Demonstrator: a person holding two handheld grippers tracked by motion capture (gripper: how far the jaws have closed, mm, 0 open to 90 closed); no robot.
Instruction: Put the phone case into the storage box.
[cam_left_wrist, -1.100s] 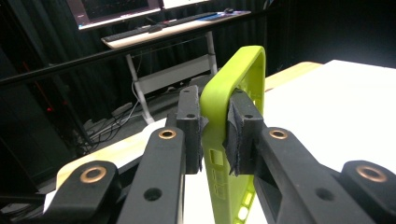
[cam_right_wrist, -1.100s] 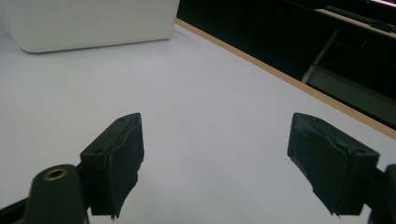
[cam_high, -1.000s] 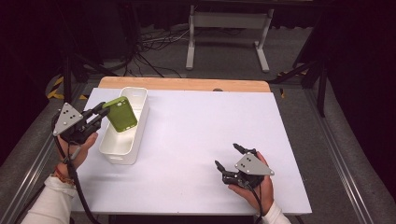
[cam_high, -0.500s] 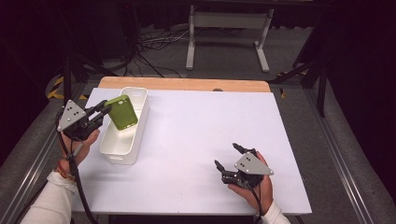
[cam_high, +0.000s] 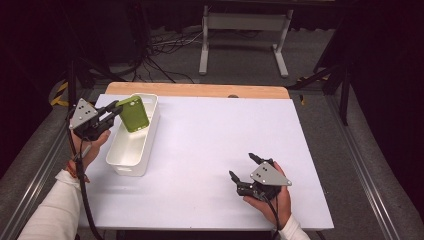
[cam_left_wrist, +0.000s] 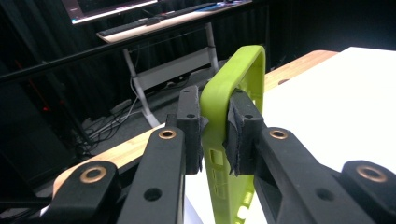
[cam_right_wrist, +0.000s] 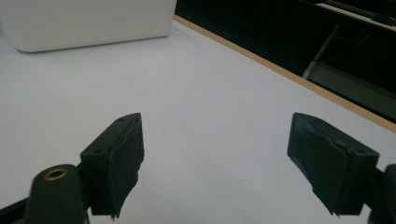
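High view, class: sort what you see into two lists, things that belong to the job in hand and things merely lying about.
In the job:
- green case, clamped in the left tongs
- white bin, under the case

Lying about:
- right tongs, open and idle on the table
- white stand on the floor behind
- cables on the floor

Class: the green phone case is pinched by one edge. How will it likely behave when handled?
The case is a thin open shell, so it is probably light. Its rubbery look suggests flex under the fingers, yet little slipping. Held upright over the bin, it would likely topple if released.
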